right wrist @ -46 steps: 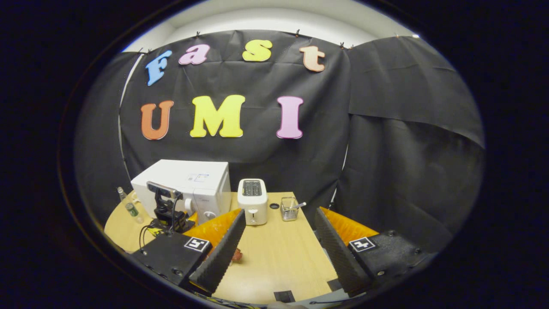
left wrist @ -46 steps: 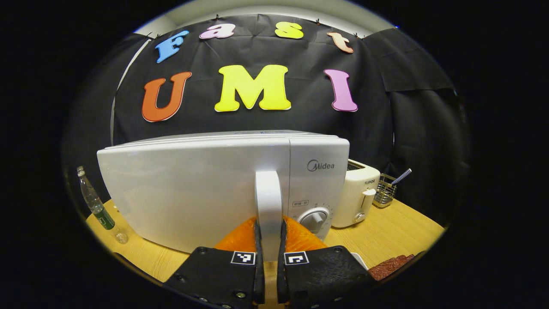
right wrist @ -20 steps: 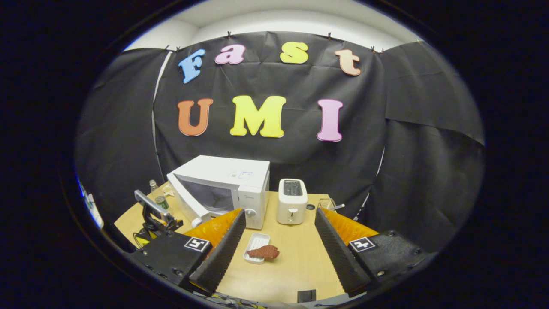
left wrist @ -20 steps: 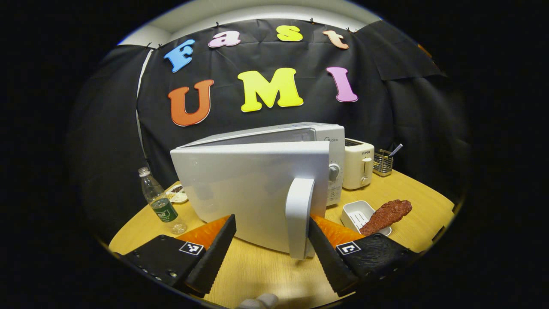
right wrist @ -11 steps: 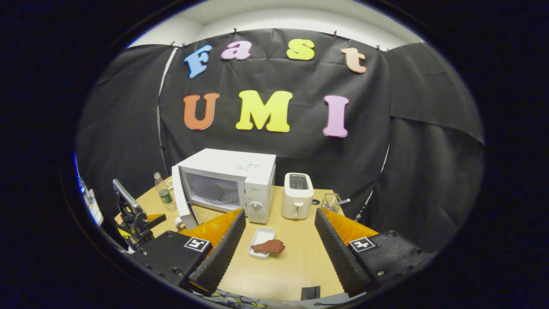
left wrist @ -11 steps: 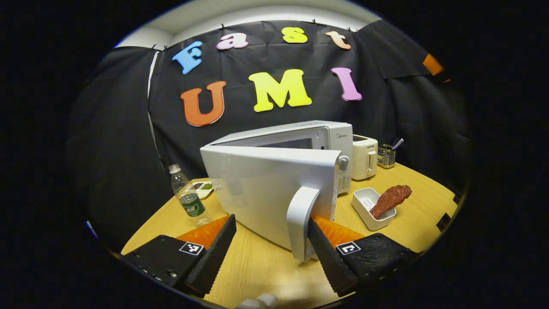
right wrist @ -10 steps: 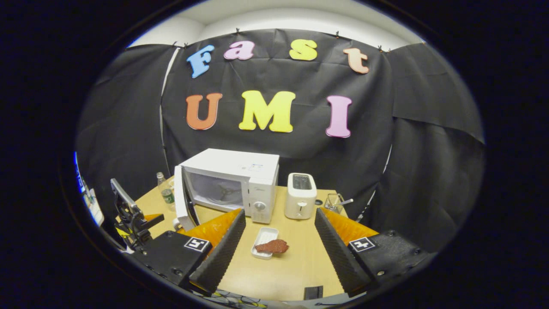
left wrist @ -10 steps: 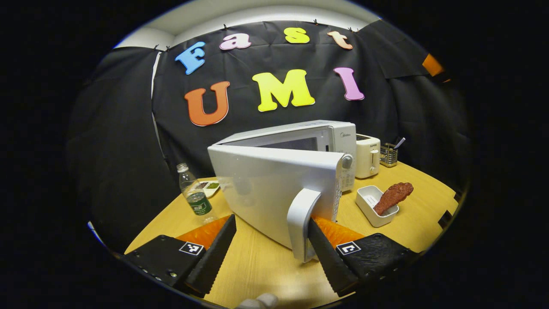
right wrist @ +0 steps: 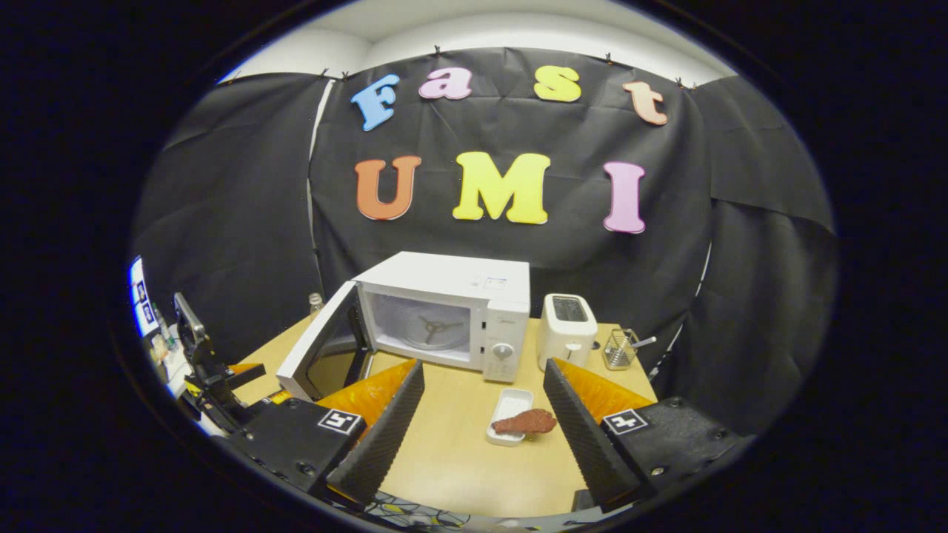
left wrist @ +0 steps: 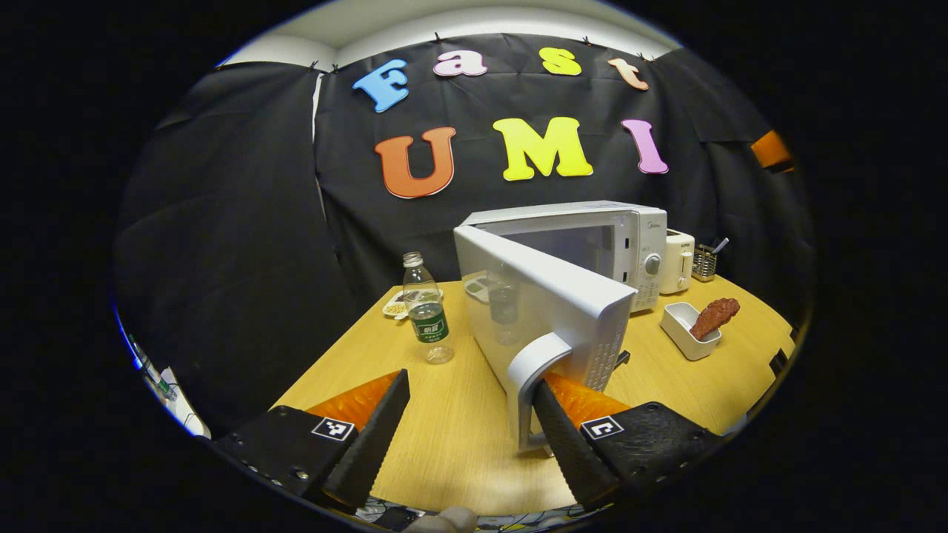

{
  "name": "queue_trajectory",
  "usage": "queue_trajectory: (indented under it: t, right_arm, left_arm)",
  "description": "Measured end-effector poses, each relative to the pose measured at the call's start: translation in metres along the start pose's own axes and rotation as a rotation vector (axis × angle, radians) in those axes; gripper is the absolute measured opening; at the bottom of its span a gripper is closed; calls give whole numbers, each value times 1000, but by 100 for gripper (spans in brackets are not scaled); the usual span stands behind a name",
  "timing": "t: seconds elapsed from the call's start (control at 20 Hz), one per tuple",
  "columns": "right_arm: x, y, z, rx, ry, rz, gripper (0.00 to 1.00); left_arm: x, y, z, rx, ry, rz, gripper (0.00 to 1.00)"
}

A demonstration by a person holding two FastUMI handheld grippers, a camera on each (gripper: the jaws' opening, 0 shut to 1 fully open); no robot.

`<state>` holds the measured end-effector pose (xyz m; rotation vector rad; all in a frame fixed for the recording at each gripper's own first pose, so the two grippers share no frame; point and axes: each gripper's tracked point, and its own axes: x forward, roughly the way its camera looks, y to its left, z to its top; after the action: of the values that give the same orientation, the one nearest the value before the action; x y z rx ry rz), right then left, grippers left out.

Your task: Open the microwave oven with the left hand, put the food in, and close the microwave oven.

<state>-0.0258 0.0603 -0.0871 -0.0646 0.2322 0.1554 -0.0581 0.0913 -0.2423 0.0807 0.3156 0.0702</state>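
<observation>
At the bottom of the left gripper view, the left gripper [left wrist: 470,426] stands with its fingers spread wide apart, grasping nothing; its right finger [left wrist: 566,448] lies just beside the door handle [left wrist: 535,370], and whether it touches the handle cannot be told. Beyond the fingers, the microwave door [left wrist: 544,300] is swung wide open on its left hinge, edge-on to the camera, and the white microwave [left wrist: 592,237] stands behind it on the wooden table [left wrist: 444,437]. Left of the door stands an upright water bottle [left wrist: 426,311], with a small dish [left wrist: 396,306] behind it. Right of the microwave sits a white toaster [left wrist: 676,260], then a wire basket [left wrist: 705,260].

Low in the right gripper view, the right gripper [right wrist: 478,429] is likewise released, fingers wide apart and holding nothing, well above the table [right wrist: 459,459]. Between its fingers, farther off, a reddish-brown piece of food [right wrist: 526,423] lies across the near end of a white tray [right wrist: 509,416], in front of the microwave [right wrist: 452,303]. The oven's door [right wrist: 315,352] hangs open to the left, exposing the cavity and turntable hub [right wrist: 432,323]. The toaster [right wrist: 566,322] and basket [right wrist: 618,348] stand to the right.
</observation>
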Motion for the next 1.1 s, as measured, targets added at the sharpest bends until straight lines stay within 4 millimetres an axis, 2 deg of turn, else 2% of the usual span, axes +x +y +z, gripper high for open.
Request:
queue_trajectory:
  t: [0.1,0.15,0.2,0.25,0.3,0.35,0.5,0.6,0.65,0.7,0.8,1.05,1.1]
  right_arm:
    - [3,8,0,2,-4,6,100]
    - [5,11,-2,6,-3,9,96]
    - [6,14,-4,12,1,14,100]
    - [7,14,-7,16,6,14,100]
    - [7,14,-8,21,10,12,96]
    - [8,14,-9,28,11,11,100]
    - [10,12,-15,39,17,3,100]
    - [15,6,-24,41,30,-4,100]
    - [18,-1,-31,51,41,-8,96]
    - [22,-8,-39,65,54,-17,100]
    - [33,-25,-60,102,89,-12,100]
    - [74,-77,-140,189,251,13,100]
    - [84,-85,-153,213,279,25,85]
  left_arm:
    - [-2,12,-6,-43,24,-22,95]
    - [-3,20,-8,-60,28,-25,95]
    - [-5,27,-10,-73,38,-22,95]
    - [-7,33,-13,-80,44,-21,95]
    - [-9,39,-14,-81,46,-16,95]
    - [-11,46,-15,-76,47,-5,95]
    - [-17,76,-20,-28,37,68,95]
    - [-20,91,-29,-74,65,97,95]
    - [-24,96,-29,-80,66,109,95]
    - [-28,100,-28,-68,55,123,96]
    - [-38,100,-28,-50,49,128,95]
    - [-61,76,-3,-25,16,114,95]
    - [-64,68,3,-23,10,111,95]
